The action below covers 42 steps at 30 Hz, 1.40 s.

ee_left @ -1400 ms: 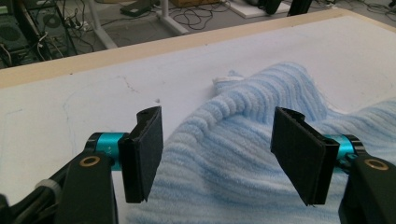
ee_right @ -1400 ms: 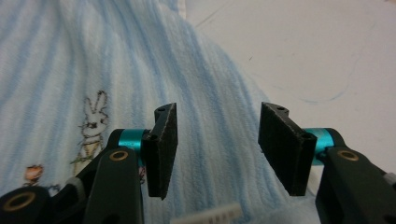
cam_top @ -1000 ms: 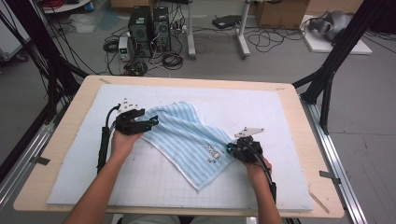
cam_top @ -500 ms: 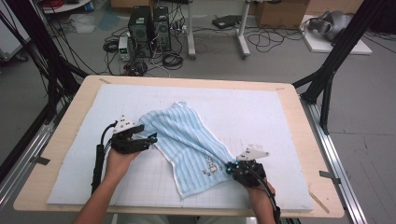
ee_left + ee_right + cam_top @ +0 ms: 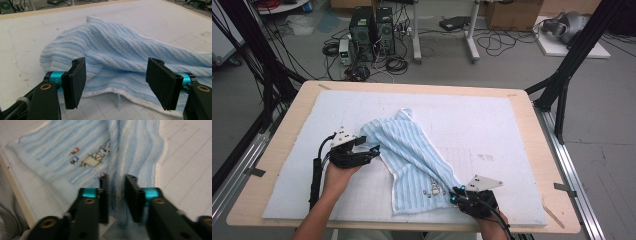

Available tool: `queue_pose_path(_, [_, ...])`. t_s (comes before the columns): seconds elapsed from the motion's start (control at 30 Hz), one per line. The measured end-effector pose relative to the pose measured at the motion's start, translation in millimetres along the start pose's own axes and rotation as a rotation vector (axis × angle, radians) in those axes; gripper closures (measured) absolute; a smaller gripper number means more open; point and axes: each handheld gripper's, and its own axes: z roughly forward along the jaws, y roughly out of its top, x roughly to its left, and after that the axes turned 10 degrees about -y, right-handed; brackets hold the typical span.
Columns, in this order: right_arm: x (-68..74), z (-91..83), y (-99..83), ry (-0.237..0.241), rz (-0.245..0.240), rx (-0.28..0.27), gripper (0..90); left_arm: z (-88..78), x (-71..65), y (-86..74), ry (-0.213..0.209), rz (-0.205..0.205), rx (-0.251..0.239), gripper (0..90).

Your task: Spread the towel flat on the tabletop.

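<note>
A light blue striped towel (image 5: 412, 152) with a small cartoon print (image 5: 432, 190) lies bunched in a diagonal band on the white mat (image 5: 492, 125). My left gripper (image 5: 368, 146) stands open at the towel's left edge. In the left gripper view the towel (image 5: 120, 50) humps just beyond the wide-apart pads (image 5: 75, 80) of the left gripper (image 5: 117, 82), with nothing pinched. At the towel's near right corner, the jaws of my right gripper (image 5: 455, 194) have just been opening. In the right gripper view a fold of the towel (image 5: 75, 152) runs loosely between the parted jaws of the right gripper (image 5: 116, 180).
The mat covers a wooden table (image 5: 532, 140) whose near edge runs just behind my right hand. Black frame posts (image 5: 562, 95) stand at the table's right and left sides. Computers and cables (image 5: 372, 30) sit on the floor beyond the far edge.
Both grippers have moved toward the near edge, dragging the towel with them and stretching it into a diagonal band. The right gripper's jaws have parted from shut.
</note>
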Motion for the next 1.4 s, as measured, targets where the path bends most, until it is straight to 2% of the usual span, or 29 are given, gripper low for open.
queue_pose_path(0.03, [-3.3, -2.4, 2.1, -0.021, 0.025, -0.037, 51.3, -0.3, -0.3, 0.2, -0.001, 0.002, -0.001, 33.0])
queue_pose_path(0.07, [-6.5, -4.6, 4.1, -0.033, 0.059, -0.067, 45.6, -0.5, -0.7, 0.3, 0.000, 0.002, -0.007, 32.9])
queue_pose_path(0.13, [-16.8, -9.3, 11.9, -0.090, 0.137, -0.138, 39.6, -1.0, -1.2, 0.6, 0.000, 0.004, -0.011, 33.0])
queue_pose_path(0.2, [-24.5, -6.4, 21.1, -0.117, 0.150, -0.153, 38.7, -0.9, -1.5, 0.4, -0.002, 0.006, -0.005, 33.0])
queue_pose_path(0.27, [-28.9, 2.7, 31.8, -0.130, 0.148, -0.145, 38.9, -0.5, -1.7, 0.0, -0.007, 0.007, -0.001, 32.9])
queue_pose_path(0.37, [-28.4, 20.5, 46.0, -0.139, 0.131, -0.110, 41.2, 0.0, -2.2, -0.1, -0.012, 0.005, 0.000, 32.9])
queue_pose_path(0.43, [-23.6, 44.1, 58.3, -0.130, 0.100, -0.052, 43.5, -0.1, -3.3, 0.1, -0.015, 0.006, -0.002, 32.9])
queue_pose_path(0.53, [-18.0, 69.0, 65.4, -0.158, 0.072, 0.027, 48.2, -1.2, -2.9, 0.0, -0.016, 0.010, 0.002, 32.9])
queue_pose_path(0.63, [-14.8, 80.8, 64.7, -0.160, 0.045, 0.099, 55.6, -1.6, -1.8, -0.3, -0.016, 0.007, 0.002, 32.9])
queue_pose_path(0.7, [-15.6, 78.1, 63.0, -0.128, 0.067, 0.099, 67.6, -2.1, -1.5, -0.4, -0.019, 0.004, -0.002, 32.9])
queue_pose_path(0.77, [-15.1, 75.0, 60.9, -0.100, 0.064, 0.098, 82.6, -2.1, -2.5, -1.4, -0.019, 0.004, 0.000, 33.1])
queue_pose_path(0.8, [-13.9, 73.1, 59.9, -0.096, 0.060, 0.101, 84.2, -2.3, -3.0, -1.9, -0.019, 0.004, 0.002, 33.1])
queue_pose_path(0.97, [-10.7, 58.8, 49.7, -0.084, 0.060, 0.108, 84.9, -3.7, -2.5, -5.7, -0.015, -0.011, -0.007, 33.3])
queue_pose_path(1.07, [-6.2, 45.8, 38.7, -0.119, 0.044, 0.099, 84.8, -3.1, -2.3, -7.0, -0.018, -0.017, -0.004, 33.2])
queue_pose_path(1.17, [-2.3, 35.3, 30.5, -0.127, 0.023, 0.095, 84.7, -3.0, -2.9, -6.8, -0.021, -0.013, -0.008, 33.2])
queue_pose_path(1.3, [0.5, 26.2, 26.1, -0.116, 0.004, 0.106, 82.5, -1.9, -3.0, -7.3, -0.026, -0.015, -0.015, 33.2])
queue_pose_path(1.4, [-4.0, 24.8, 27.0, -0.084, 0.004, 0.071, 75.2, -0.9, -3.6, -8.0, -0.040, -0.014, -0.024, 33.1])
